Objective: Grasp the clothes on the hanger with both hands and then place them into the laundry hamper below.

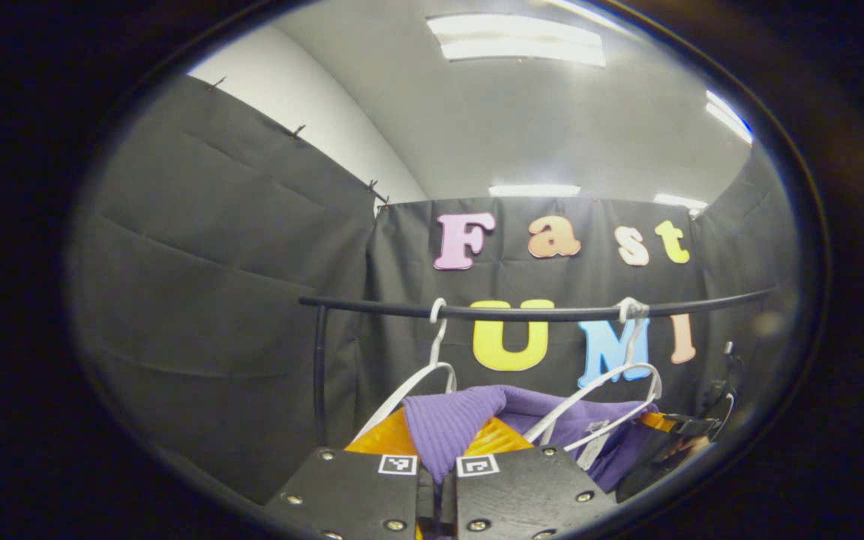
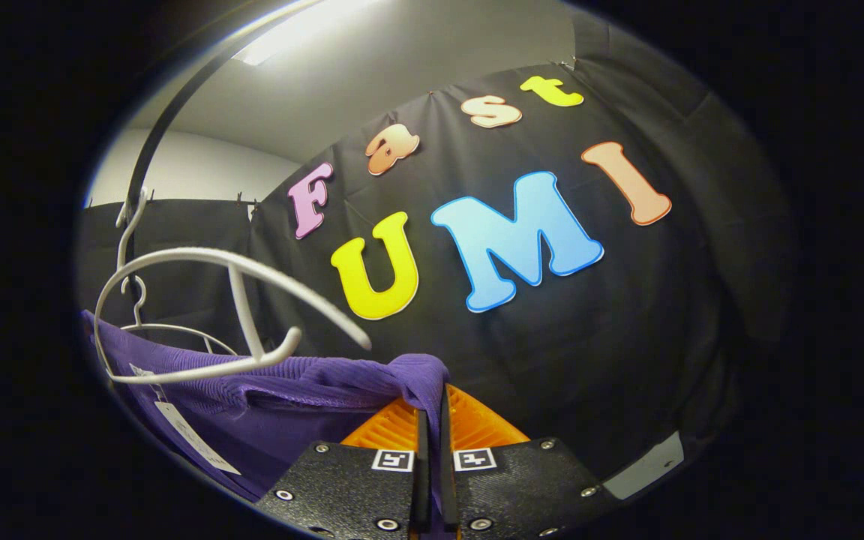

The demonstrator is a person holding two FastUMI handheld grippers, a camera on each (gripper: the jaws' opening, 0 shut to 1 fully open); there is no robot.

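A purple ribbed garment point(image 1: 462, 424) stretches between my two grippers, below two white hangers point(image 1: 432, 375) that hook onto a black rail point(image 1: 537, 309). My left gripper point(image 1: 437, 457) is shut on one edge of the cloth at the bottom of the left gripper view. In the right gripper view the same purple garment point(image 2: 289, 390) drapes from the left, and my right gripper point(image 2: 432, 420) is shut on its corner. The nearer white hanger point(image 2: 229, 300) hangs bare just above the cloth. The other gripper and a hand point(image 1: 691, 435) show at the far right of the left gripper view.
The black rail point(image 2: 169, 105) curves overhead in the right gripper view, with its upright post point(image 1: 319, 375) at the left in the left gripper view. A white tag point(image 2: 192, 435) dangles from the garment. Black cloth walls close in on all sides.
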